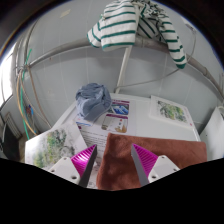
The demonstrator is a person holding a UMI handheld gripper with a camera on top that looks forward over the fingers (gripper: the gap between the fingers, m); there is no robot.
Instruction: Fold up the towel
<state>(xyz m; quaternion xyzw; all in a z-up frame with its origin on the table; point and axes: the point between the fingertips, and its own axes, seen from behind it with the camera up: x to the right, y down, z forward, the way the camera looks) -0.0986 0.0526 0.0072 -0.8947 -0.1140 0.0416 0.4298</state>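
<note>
Brown towel (128,165) lies between our gripper's (118,160) wide-open fingers, ungrasped — next we close on its edge.

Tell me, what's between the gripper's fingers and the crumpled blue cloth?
In the gripper view, printed paper sheets lie on the table between the open gripper and the blue cloth. A brown towel lies nearer, at the fingers.

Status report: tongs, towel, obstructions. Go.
Tongs open. Brown towel flat between the fingers, unfolded. Blue cloth and papers lie beyond.
</note>
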